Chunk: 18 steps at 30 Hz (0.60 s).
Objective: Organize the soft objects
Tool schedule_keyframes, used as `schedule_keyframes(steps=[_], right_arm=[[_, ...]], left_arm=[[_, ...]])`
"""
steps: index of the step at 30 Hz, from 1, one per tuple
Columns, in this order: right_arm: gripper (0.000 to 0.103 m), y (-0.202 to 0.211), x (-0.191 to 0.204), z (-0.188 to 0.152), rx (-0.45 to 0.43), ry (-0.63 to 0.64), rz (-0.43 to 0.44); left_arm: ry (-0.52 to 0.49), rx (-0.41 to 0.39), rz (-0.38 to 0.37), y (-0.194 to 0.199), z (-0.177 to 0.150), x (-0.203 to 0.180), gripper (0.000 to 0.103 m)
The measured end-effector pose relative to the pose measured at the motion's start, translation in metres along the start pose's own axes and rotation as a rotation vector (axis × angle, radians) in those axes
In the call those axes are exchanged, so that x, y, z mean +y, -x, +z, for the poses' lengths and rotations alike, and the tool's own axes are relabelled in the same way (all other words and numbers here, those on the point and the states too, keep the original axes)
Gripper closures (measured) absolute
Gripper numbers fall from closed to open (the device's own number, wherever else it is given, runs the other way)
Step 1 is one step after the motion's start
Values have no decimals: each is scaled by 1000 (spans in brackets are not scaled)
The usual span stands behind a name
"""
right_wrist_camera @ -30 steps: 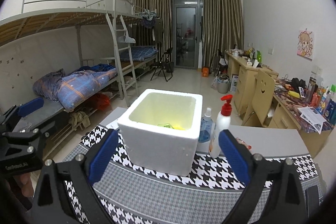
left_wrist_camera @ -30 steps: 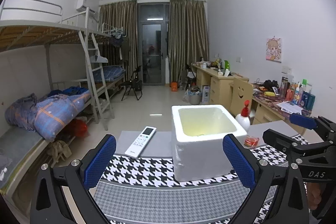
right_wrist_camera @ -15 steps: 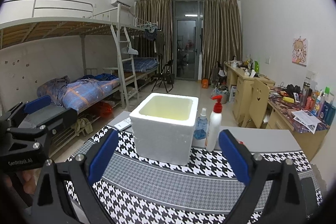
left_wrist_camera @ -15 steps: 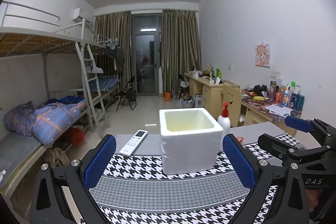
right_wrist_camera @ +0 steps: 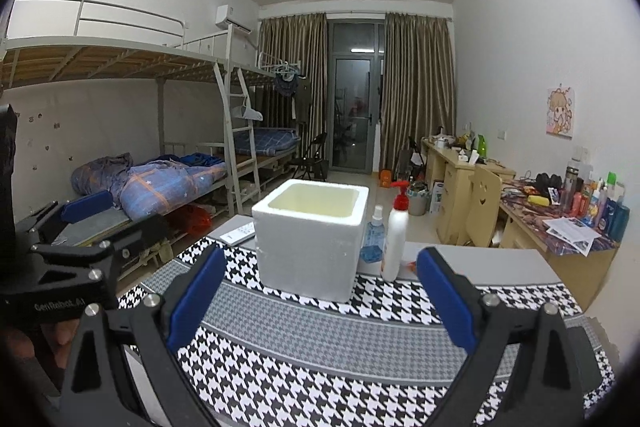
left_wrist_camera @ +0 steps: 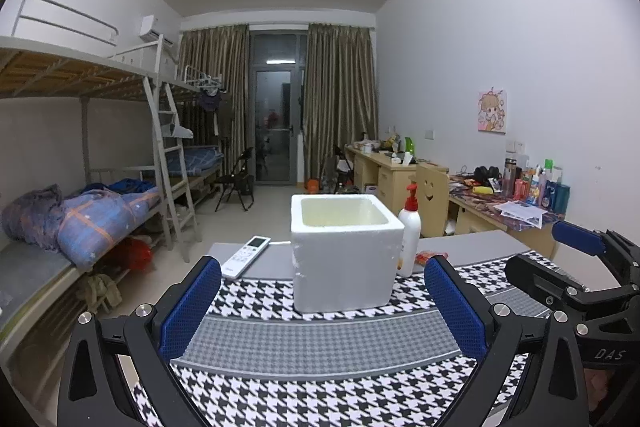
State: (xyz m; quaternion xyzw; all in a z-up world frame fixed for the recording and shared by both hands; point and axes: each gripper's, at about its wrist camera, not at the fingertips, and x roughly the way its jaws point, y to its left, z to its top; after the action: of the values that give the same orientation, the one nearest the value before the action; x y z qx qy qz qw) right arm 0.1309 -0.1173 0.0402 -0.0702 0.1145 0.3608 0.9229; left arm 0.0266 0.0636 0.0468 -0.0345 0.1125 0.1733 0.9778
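- Left tongs (left_wrist_camera: 322, 301) are spread wide with nothing between their blue pads, held above the houndstooth cloth (left_wrist_camera: 320, 387) on the table (left_wrist_camera: 480, 245).
- Right tongs (right_wrist_camera: 318, 293) are equally wide apart and empty.
- A white foam box (left_wrist_camera: 344, 251) stands open-topped on the cloth ahead of both (its contents cannot be seen).
- A white pump bottle (left_wrist_camera: 409, 231) stands just beside the box; a remote control (left_wrist_camera: 246, 255) lies left of it.

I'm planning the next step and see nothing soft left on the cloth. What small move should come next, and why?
Probably tilt the right tool down and forward over the foam box: both tools are open and empty, the left tool too, and the box's inside is hidden from here.
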Motion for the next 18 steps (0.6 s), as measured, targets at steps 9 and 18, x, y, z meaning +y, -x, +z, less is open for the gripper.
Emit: schedule_keyframes(steps=[9, 18], right_arm=[[5, 13, -4, -23, -20, -15, -5], [5, 25, -7, -37, -46, -17, -32]], left_arm=[[3, -36, 34, 9, -21, -6, 1], [17, -6, 8, 6, -33, -6, 1]])
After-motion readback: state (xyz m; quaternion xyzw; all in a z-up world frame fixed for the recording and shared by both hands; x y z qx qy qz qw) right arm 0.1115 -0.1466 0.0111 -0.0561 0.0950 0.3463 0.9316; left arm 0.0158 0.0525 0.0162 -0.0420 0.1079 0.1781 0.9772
